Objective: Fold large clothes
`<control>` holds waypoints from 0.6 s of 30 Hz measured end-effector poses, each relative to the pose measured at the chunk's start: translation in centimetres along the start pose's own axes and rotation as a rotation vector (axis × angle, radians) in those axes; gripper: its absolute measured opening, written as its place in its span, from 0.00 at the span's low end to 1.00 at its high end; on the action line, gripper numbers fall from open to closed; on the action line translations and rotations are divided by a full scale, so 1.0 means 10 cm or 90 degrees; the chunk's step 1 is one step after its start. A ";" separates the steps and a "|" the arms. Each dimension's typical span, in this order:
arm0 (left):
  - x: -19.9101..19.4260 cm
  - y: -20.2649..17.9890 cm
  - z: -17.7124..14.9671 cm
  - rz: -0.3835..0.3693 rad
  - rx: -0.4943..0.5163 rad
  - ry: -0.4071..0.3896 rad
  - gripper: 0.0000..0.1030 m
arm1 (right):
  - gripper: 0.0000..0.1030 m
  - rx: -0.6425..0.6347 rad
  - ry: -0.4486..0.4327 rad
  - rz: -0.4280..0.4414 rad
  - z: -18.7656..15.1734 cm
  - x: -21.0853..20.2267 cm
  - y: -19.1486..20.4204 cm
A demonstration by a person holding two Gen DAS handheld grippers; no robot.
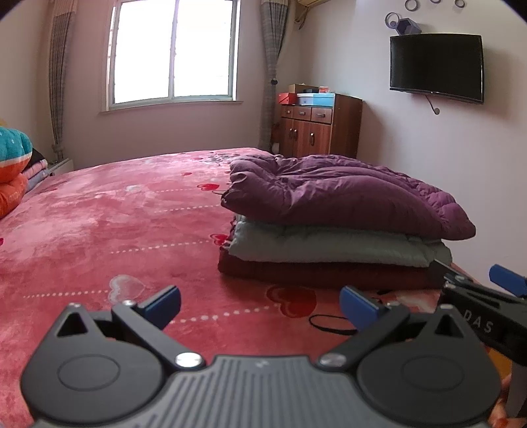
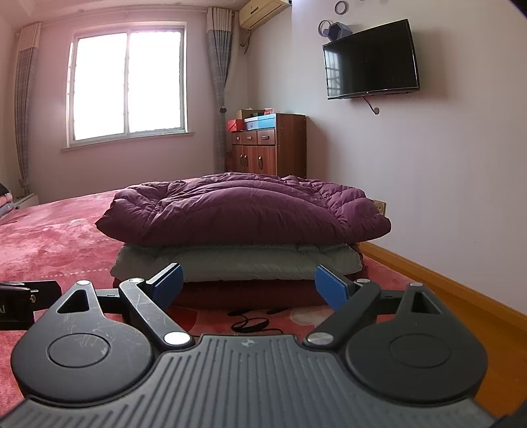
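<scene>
While both tools hover low over the bed (image 1: 98, 210), the folded stack sits near its right edge. Top layer: purple quilted coat (image 2: 243, 205), puffy, overhanging the layers below. Middle: pale grey padded garment (image 2: 237, 265). Bottom: dark red folded garment (image 1: 322, 275), flat on the red heart-print bed cover.

Left hand-held gripper (image 1: 260, 304): jaws spread wide, blue pads apart, nothing between them. It stands off the stack, to its near-left, over bare cover.

Right hand-held gripper (image 2: 248, 284): jaws likewise wide apart, empty. It faces the stack's near side head-on; its pads frame the grey and red layers in view, but whether they touch the fabric cannot be told. Its body also shows at the right edge of the left wrist view, just beside the stack's near corner.

Obstructions: a thin black cord loop (image 2: 252, 324) lies on the cover between the right tool and the stack.

Surroundings: window (image 2: 126, 85) with grey curtains on the far wall; wooden cabinet (image 2: 270, 149) with boxes on top; wall-mounted TV (image 2: 370, 59); air conditioner (image 2: 263, 11) above; wooden floor (image 2: 461, 303) right of the bed; plush toys (image 1: 13, 164) at the bed's left.
</scene>
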State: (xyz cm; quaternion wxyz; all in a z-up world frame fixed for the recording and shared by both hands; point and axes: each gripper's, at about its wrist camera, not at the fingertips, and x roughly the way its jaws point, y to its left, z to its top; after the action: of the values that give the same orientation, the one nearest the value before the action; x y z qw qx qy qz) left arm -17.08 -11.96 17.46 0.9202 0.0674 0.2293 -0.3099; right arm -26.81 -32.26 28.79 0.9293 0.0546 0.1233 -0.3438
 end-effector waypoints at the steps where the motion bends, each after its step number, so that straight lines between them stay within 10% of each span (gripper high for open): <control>1: 0.00 0.00 0.00 0.000 -0.001 0.001 0.99 | 1.00 0.000 0.000 0.000 0.00 -0.01 0.00; 18: 0.07 -0.04 -0.04 0.002 0.003 0.009 0.99 | 1.00 0.009 0.011 0.001 0.00 -0.05 -0.02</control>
State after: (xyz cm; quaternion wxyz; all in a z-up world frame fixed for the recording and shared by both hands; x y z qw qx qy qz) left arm -16.97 -12.60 16.80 0.9189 0.0718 0.2351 -0.3085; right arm -27.29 -32.10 28.95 0.9280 0.0639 0.1287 -0.3437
